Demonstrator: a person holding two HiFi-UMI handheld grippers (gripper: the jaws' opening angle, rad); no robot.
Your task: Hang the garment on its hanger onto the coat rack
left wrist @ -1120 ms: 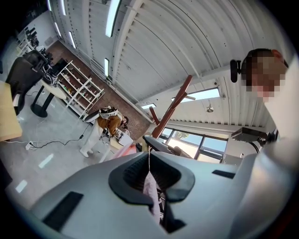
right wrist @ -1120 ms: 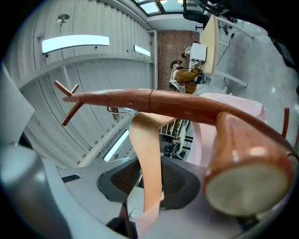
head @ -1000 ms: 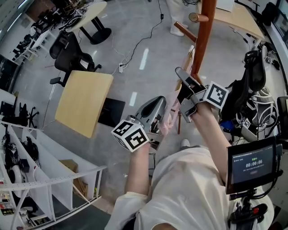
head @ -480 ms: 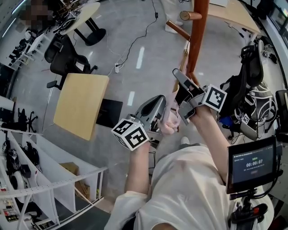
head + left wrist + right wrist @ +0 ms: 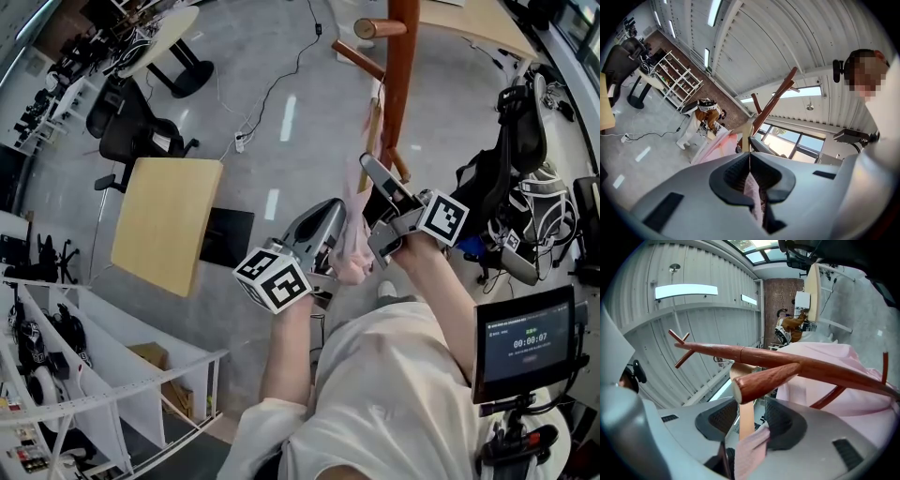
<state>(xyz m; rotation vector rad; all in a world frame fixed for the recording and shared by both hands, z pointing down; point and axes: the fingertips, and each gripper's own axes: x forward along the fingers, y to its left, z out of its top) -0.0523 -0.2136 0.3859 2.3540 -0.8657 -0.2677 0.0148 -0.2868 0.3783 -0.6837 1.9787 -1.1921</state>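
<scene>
Rack point(image 5: 401, 56) first: in the head view its pole sits higher and further left than a second ago, and its top peg point(image 5: 361, 28) is now almost at the upper edge, while both my grippers are about where they were. The garment point(image 5: 354, 253) now sags more fully between them, a pink fold bunched just above my left wrist. My left gripper point(image 5: 330, 225) is raised at chest height, forearm angled up, marker cube towards me. In its own view the jaws of the left gripper point(image 5: 750, 173) are closed tight on a pinch of the garment point(image 5: 751, 192), with the hanger point(image 5: 747, 129) and the rack point(image 5: 776, 93) rising beyond. My right gripper point(image 5: 375, 183) reaches further forward and higher, its arm stretched towards the pole, its tips just beside the hanger point(image 5: 373, 131), which lies close along the pole's left side. In the right gripper view the right gripper point(image 5: 747, 420) clamps the hanger point(image 5: 745, 413), a pale wooden strip, with a tongue of pink cloth caught beside it. A peg point(image 5: 764, 378) of the rack point(image 5: 787, 359) crosses just in front of that strip, and the rest of the garment point(image 5: 825, 376) billows behind the pole. I cannot make out the hanger's hook.
</scene>
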